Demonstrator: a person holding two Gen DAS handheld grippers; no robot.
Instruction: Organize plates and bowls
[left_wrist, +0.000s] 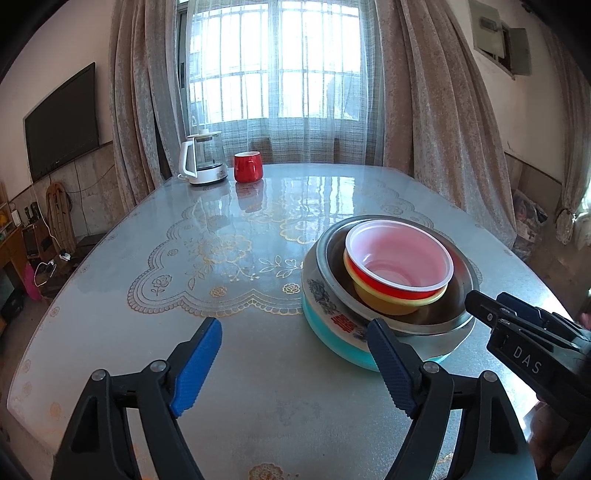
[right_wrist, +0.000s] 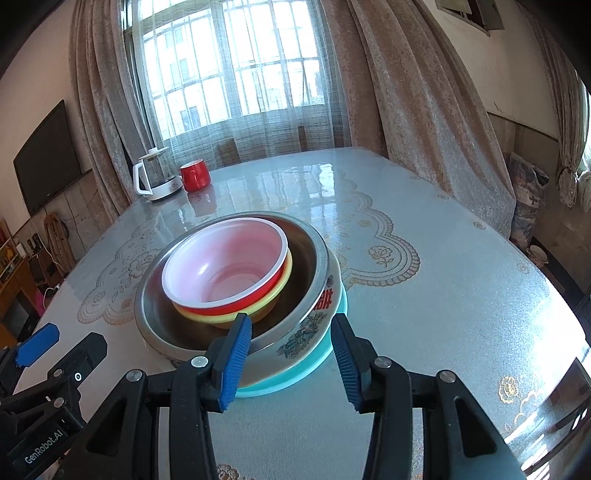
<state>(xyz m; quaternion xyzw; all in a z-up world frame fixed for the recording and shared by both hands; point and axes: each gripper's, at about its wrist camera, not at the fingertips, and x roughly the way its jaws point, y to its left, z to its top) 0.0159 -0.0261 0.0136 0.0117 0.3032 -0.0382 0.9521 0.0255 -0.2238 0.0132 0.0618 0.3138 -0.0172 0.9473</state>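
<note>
A stack of dishes sits on the worktop (left_wrist: 258, 398), toward its right side in the left wrist view. At the bottom is a teal plate (left_wrist: 332, 341), with a white patterned plate (left_wrist: 321, 295) on it that bears red characters and a dark floral print. On that rests a wide metal bowl (left_wrist: 436, 314). Inside the metal bowl a yellow bowl (left_wrist: 391, 302) holds a red bowl (left_wrist: 399, 258) with a white and pink inside; the two nested bowls lean slightly rather than sitting level.

The left tongs (left_wrist: 295, 362) are spread wide and grip nothing. Their blue pads (left_wrist: 195, 365) hang over bare worktop, and the right-hand pad is just in front of the near edge of the teal plate; whether it touches the plate I cannot tell.

The right tongs (right_wrist: 291, 354) are also parted and hold nothing. In the right wrist view their left pad overlaps the near rim of the metal bowl (right_wrist: 147, 314) and the right pad stands just beside the edge of the patterned plate (right_wrist: 299, 343) and teal plate (right_wrist: 280, 384), so the stack's near edge lies between the two fingers. Contact is not clear.

At the far end of the worktop, well apart from the stack, a glass kettle (left_wrist: 203, 158) with a white handle stands just beside a red mug (left_wrist: 248, 167). Behind them are curtains (left_wrist: 424, 110) and a barred window (left_wrist: 277, 62); a dark television (left_wrist: 62, 122) hangs on the left wall.
</note>
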